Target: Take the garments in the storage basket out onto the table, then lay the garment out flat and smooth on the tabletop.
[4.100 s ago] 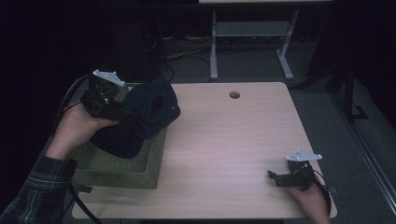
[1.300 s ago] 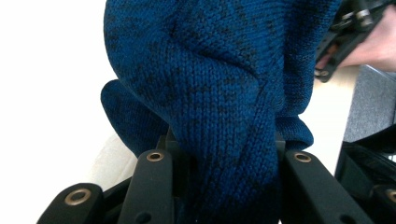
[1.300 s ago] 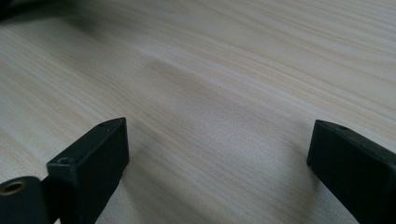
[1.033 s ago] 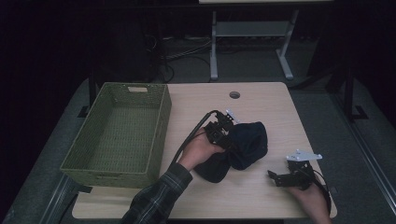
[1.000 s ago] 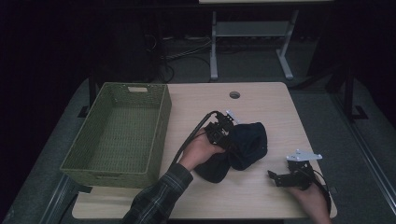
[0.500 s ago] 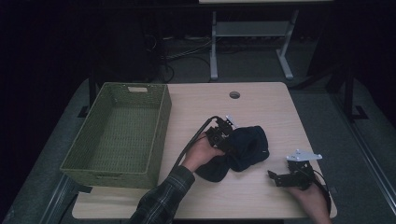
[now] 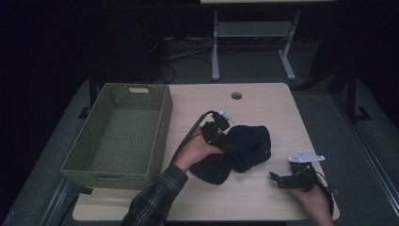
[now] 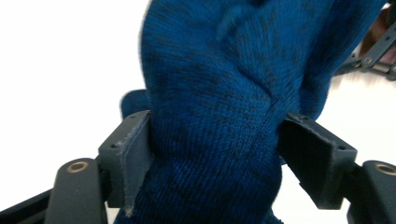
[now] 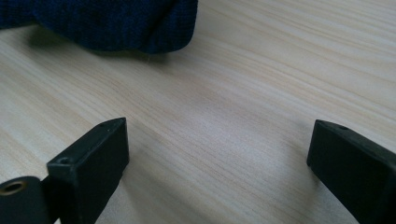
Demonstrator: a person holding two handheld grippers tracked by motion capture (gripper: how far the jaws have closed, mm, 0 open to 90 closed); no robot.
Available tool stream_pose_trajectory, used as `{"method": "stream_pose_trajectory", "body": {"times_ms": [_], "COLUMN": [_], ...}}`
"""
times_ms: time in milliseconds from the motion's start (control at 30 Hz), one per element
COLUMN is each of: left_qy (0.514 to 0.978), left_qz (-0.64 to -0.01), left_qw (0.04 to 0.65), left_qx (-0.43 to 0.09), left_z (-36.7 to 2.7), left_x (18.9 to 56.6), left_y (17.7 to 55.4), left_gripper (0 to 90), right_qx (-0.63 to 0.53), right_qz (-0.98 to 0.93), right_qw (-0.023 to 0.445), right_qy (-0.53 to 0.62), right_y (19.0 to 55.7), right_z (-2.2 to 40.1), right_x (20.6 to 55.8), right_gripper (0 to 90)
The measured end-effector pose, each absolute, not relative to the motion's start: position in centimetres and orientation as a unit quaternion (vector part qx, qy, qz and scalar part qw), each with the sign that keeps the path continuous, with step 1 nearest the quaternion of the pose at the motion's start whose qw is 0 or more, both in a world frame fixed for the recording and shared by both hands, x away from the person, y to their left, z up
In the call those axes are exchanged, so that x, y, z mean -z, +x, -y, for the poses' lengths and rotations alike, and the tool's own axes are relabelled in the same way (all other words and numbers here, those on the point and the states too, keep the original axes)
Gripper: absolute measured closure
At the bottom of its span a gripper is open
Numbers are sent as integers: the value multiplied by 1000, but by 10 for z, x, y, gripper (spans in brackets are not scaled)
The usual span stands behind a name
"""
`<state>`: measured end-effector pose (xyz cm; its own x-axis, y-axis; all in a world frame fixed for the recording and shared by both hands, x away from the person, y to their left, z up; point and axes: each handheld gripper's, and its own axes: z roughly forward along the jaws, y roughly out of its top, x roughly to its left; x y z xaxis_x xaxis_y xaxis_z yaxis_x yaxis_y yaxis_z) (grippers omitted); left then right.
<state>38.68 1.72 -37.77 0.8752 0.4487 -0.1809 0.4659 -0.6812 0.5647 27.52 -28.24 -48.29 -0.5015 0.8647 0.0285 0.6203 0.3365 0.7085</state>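
The blue sweater [image 7: 237, 153] is lying bunched mid-counter [image 7: 263, 197], between the just-opening jaws of the left hand-held gripper [image 7: 229, 145]. The right hand-held gripper [image 7: 276, 179], jaws apart, is resting nearby to its right.

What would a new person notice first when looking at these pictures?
A dark blue knitted garment lies crumpled in the middle of the wooden table, with the left claw around a fold of it. A green woven basket stands at the table's left.
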Motion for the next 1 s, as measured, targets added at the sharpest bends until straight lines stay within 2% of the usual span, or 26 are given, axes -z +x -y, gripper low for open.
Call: {"method": "stream_pose_trajectory", "body": {"times_ms": [233, 300, 367, 600, 667, 1000], "left_qy": [907, 907, 905, 905, 907, 911], "left_qz": [-253, -249, -247, -239, -235, -234], "left_qw": [337, 338, 345, 351, 348, 338], "left_qx": [-11, -14, -11, -2, 3, 19], "left_z": [-34, -40, -45, -62, -65, -76], "left_x": [352, 345, 340, 335, 336, 360], "left_y": [378, 374, 370, 354, 349, 329], "left_gripper": [243, 281, 373, 795, 890, 899], "right_qx": [-340, -340, -340, -339, -340, -340], "right_qz": [-798, -798, -798, -798, -798, -798], "right_qw": [180, 180, 180, 180, 180, 181], "right_qy": [464, 464, 464, 464, 464, 464], "right_y": [275, 275, 275, 275, 275, 275], "right_z": [283, 283, 283, 283, 283, 283], "right_x": [483, 483, 483, 483, 483, 483], "right_gripper": [53, 53, 53, 53, 52, 52]}}
